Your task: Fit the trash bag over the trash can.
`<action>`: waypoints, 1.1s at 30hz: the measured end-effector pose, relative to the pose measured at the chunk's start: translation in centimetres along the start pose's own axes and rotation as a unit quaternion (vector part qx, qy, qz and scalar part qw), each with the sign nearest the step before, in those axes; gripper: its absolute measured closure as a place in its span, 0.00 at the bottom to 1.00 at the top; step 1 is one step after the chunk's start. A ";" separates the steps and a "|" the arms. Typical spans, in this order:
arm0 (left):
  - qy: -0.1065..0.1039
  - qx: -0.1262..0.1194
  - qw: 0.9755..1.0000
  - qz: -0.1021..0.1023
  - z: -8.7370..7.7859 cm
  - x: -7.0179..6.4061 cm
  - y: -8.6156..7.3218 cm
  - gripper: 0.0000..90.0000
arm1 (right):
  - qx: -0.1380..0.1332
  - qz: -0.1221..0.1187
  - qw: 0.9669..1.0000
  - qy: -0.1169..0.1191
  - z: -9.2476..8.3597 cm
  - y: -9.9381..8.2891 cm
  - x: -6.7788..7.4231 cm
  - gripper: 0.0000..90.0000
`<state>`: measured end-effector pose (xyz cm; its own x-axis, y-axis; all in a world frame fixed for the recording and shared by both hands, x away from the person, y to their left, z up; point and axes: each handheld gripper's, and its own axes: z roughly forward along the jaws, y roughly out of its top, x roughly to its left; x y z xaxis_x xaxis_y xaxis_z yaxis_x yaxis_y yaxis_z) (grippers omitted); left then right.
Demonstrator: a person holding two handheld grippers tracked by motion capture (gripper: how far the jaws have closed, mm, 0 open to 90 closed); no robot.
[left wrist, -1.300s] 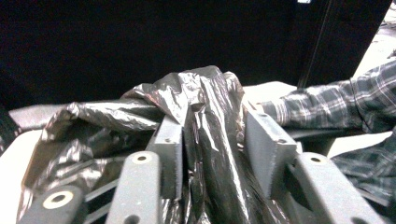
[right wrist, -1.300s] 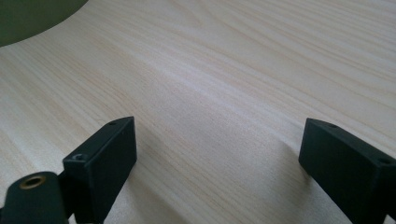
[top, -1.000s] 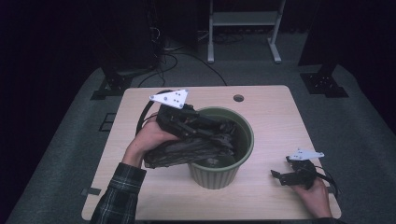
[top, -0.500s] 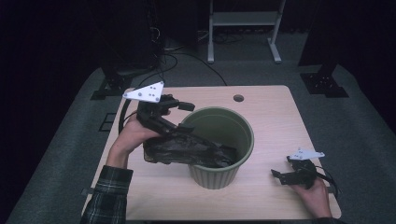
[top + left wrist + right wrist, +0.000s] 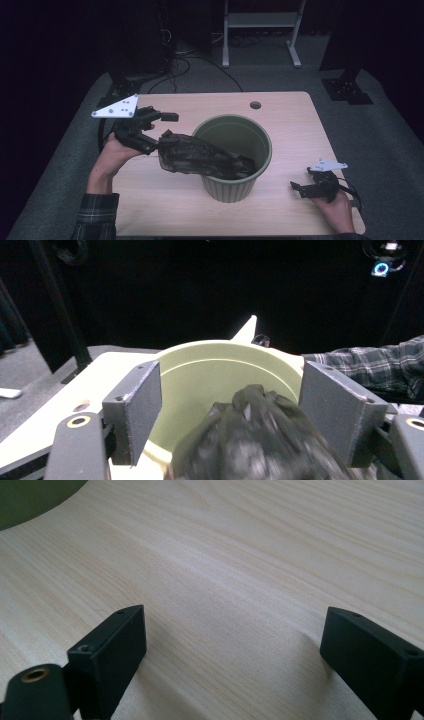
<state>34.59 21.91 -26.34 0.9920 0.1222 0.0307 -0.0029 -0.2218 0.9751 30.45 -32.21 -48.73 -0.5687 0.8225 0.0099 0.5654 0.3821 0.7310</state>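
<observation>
A dark crumpled bag (image 5: 200, 159) is seen draped over the rim of the green bucket (image 5: 235, 150), one end inside, the other hanging out toward the left gripper (image 5: 159, 131). Since a second ago that gripper has been drawn back from the bucket's mouth, and its jaws have just been opening; the bag's outer end lies between them, apparently released. The bag is judged only partly placed. The right gripper (image 5: 299, 188) is rested on the table (image 5: 280, 105), spread and empty, well apart.
</observation>
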 end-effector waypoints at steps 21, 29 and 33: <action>0.035 -0.013 0.998 -0.047 -2.4 -2.6 -6.3 0.19 | 0.000 0.001 1.000 -0.002 0.0 0.0 0.0 0.11; 0.025 0.001 0.998 -0.062 -0.7 -2.8 -7.7 0.20 | 0.000 0.003 1.000 -0.002 0.0 0.0 0.0 0.11; 0.019 -0.012 0.998 -0.060 0.7 -2.5 -7.3 0.23 | 0.000 0.003 1.000 -0.003 0.0 0.0 0.0 0.11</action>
<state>32.20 22.53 -33.66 0.9799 0.1835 -0.0778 0.1111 -0.1793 0.9775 30.43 -32.20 -48.73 -0.5612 0.8276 0.0110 0.5693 0.3763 0.7310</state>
